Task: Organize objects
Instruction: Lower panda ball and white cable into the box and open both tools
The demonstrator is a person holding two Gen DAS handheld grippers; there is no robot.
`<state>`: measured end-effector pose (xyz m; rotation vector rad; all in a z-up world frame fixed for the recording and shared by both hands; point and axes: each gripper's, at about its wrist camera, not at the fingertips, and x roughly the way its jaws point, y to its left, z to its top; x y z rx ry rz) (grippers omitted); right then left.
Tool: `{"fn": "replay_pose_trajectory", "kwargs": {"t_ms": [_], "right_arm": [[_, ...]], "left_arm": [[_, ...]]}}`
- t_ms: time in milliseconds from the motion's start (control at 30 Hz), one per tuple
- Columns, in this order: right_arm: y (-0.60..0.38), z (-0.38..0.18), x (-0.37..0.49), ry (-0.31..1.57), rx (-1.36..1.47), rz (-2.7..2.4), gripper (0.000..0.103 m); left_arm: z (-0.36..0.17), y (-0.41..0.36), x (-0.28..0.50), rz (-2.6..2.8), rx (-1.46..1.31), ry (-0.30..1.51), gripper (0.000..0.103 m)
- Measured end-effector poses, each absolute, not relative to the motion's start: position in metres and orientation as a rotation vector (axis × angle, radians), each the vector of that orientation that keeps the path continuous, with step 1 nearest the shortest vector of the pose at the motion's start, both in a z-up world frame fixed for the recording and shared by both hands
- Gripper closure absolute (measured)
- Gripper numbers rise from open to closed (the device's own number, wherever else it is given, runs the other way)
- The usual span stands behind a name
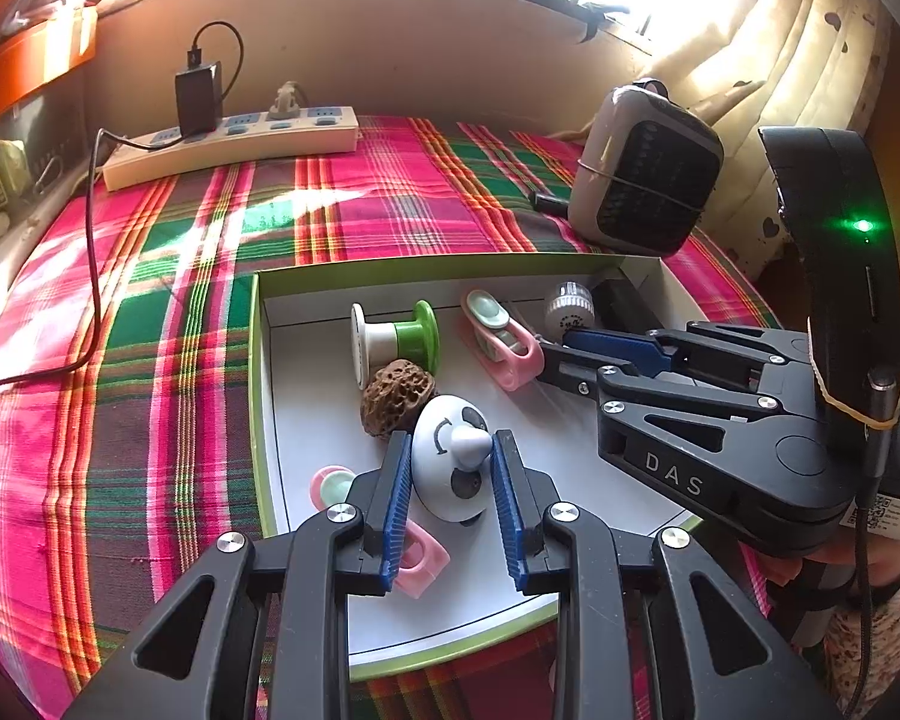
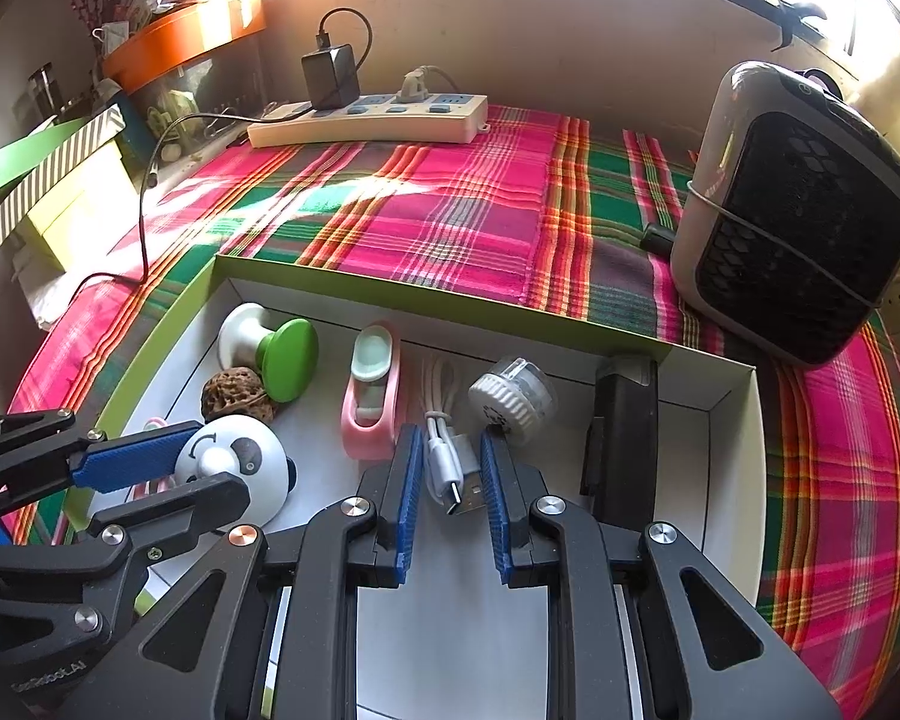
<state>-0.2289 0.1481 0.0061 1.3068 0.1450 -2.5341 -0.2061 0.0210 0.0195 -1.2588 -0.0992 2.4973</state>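
Observation:
A white box with a green rim (image 1: 257, 324) (image 2: 390, 291) holds small objects. My left gripper (image 1: 450, 462) (image 2: 174, 480) has its blue pads on either side of a white panda-faced toy (image 1: 453, 462) (image 2: 240, 465) and looks shut on it. My right gripper (image 2: 447, 468) (image 1: 561, 339) is open around a coiled white USB cable (image 2: 444, 450), with gaps on both sides. Also in the box are a green and white spool (image 1: 393, 339) (image 2: 270, 345), a walnut (image 1: 393, 393) (image 2: 234, 393), a pink clip (image 1: 501, 336) (image 2: 372, 396), a white ribbed cap (image 2: 510, 390) and a black block (image 2: 624, 438).
The box sits on a pink and green plaid cloth (image 1: 150, 324) (image 2: 450, 210). A power strip (image 1: 234, 141) (image 2: 372, 117) with a black charger lies at the back. A grey speaker-like device (image 1: 645, 171) (image 2: 798, 210) stands back right. A second pink clip (image 1: 417, 558) lies under my left gripper.

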Motion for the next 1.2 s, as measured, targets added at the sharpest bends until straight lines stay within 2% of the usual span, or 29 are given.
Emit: {"fn": "replay_pose_trajectory", "kwargs": {"t_ms": [667, 867, 1033, 1200], "right_arm": [[0.147, 0.0061, -0.227, 0.15, 1.307, -2.54, 0.082], [0.147, 0.006, -0.2257, 0.145, 1.308, -2.54, 0.08], [0.1477, 0.0065, -0.2248, 0.134, 1.306, -2.547, 0.074], [0.1476, 0.0076, -0.224, 0.13, 1.299, -2.546, 0.074]], "left_arm": [[0.019, 0.0217, -0.2044, 2.501, -1.26, -0.082, 0.074], [0.0189, 0.0224, -0.2041, 2.502, -1.26, -0.082, 0.073], [0.0187, 0.0229, -0.2038, 2.501, -1.261, -0.077, 0.072], [0.0193, 0.0222, -0.2024, 2.504, -1.265, -0.077, 0.071]]}}
